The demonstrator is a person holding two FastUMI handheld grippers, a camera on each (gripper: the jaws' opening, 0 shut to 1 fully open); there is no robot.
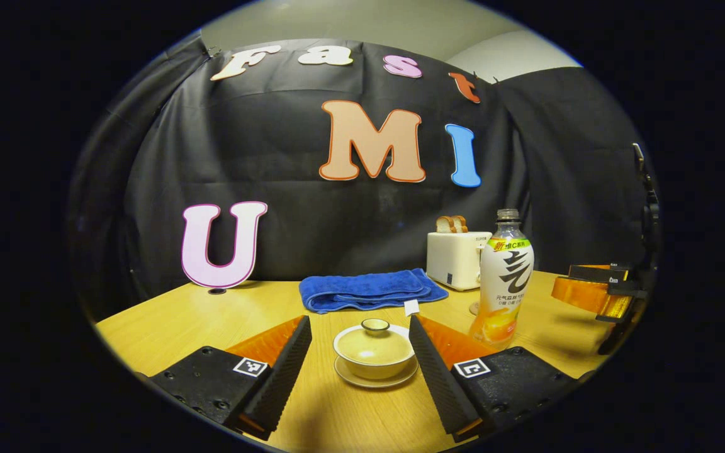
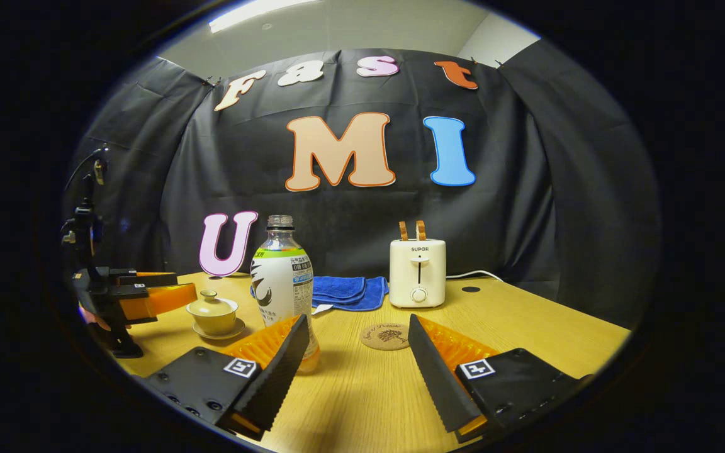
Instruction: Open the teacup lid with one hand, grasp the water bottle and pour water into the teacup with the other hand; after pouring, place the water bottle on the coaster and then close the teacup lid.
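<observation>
A cream lidded teacup (image 1: pixel 374 348) on its saucer stands between the spread fingers of my left gripper (image 1: pixel 359 324), which is open and not touching it. The uncapped water bottle (image 1: pixel 505 282) stands upright to its right. In the right gripper view the same bottle (image 2: pixel 282 283) stands just behind the left finger (image 2: pixel 281 371) of my open right gripper (image 2: pixel 357 322). A round cork coaster (image 2: pixel 386 336) lies on the table between its fingers. The teacup (image 2: pixel 213 312) sits left of the bottle, with the left gripper (image 2: pixel 129 296) beside it.
A folded blue towel (image 1: pixel 369 290) lies behind the teacup. A white toaster (image 2: pixel 418 273) with bread slices stands at the back of the wooden table (image 2: pixel 526 327). The other gripper (image 1: pixel 601 292) shows at the right of the left gripper view.
</observation>
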